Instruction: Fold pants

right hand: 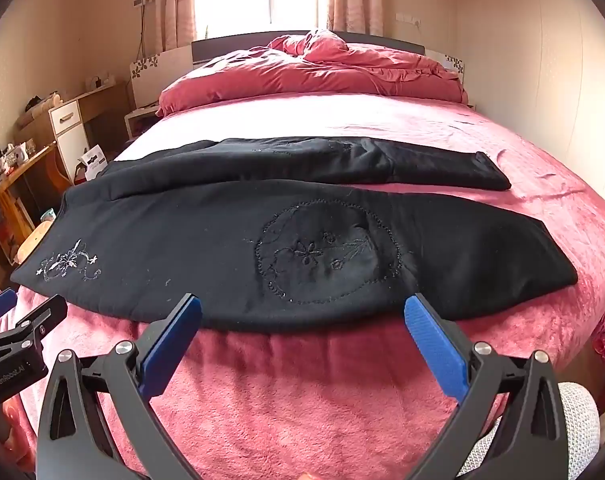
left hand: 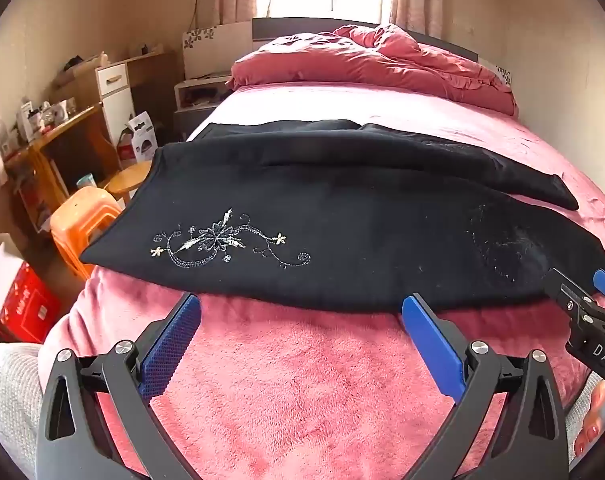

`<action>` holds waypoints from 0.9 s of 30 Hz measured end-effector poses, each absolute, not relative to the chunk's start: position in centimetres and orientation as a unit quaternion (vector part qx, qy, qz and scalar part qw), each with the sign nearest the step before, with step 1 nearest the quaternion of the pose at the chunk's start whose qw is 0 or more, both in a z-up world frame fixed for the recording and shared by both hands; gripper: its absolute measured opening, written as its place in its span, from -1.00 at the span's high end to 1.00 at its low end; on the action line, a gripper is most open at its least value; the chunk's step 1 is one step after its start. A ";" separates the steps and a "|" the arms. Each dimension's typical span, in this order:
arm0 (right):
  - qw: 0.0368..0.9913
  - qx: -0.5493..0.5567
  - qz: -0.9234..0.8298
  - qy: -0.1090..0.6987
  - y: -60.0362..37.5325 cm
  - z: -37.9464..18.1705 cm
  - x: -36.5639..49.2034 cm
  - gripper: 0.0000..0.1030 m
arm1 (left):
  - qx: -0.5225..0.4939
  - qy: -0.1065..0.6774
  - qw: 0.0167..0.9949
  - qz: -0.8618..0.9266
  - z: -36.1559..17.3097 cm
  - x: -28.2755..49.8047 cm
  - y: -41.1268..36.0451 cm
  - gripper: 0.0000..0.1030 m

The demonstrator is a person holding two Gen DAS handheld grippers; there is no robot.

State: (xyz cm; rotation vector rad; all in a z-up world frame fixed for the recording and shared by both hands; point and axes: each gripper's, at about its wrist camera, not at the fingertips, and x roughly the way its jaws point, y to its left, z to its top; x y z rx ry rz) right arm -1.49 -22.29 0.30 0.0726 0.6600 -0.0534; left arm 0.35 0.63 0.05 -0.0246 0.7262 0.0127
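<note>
The black pants (right hand: 286, 248) lie spread across the foot of the pink-blanketed bed (right hand: 302, 392), their left end overhanging the bed's side. The left gripper (left hand: 300, 308) and the right gripper (right hand: 302, 308) hover just short of the near hem, jaws spread wide, gripping nothing. Bare blanket runs beyond toward the rumpled duvet (right hand: 310, 68).

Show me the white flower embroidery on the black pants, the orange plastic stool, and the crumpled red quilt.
White flower embroidery (left hand: 222, 240), left wrist view: on the central bloom.
Orange plastic stool (left hand: 80, 216), left wrist view: on the seat top.
Crumpled red quilt (right hand: 302, 68), right wrist view: on the middle folds.
</note>
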 end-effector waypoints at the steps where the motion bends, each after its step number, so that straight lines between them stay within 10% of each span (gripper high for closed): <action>1: 0.945 0.036 -0.025 0.324 -22.3 0.3 -1.5 -0.97 | -0.012 0.356 0.935 0.007 0.1 0.4 0.8 -0.94; 27: 0.942 0.044 -0.026 0.330 -22.4 0.0 -1.3 -0.97 | -0.007 0.364 0.931 0.008 -0.7 0.3 0.2 -0.94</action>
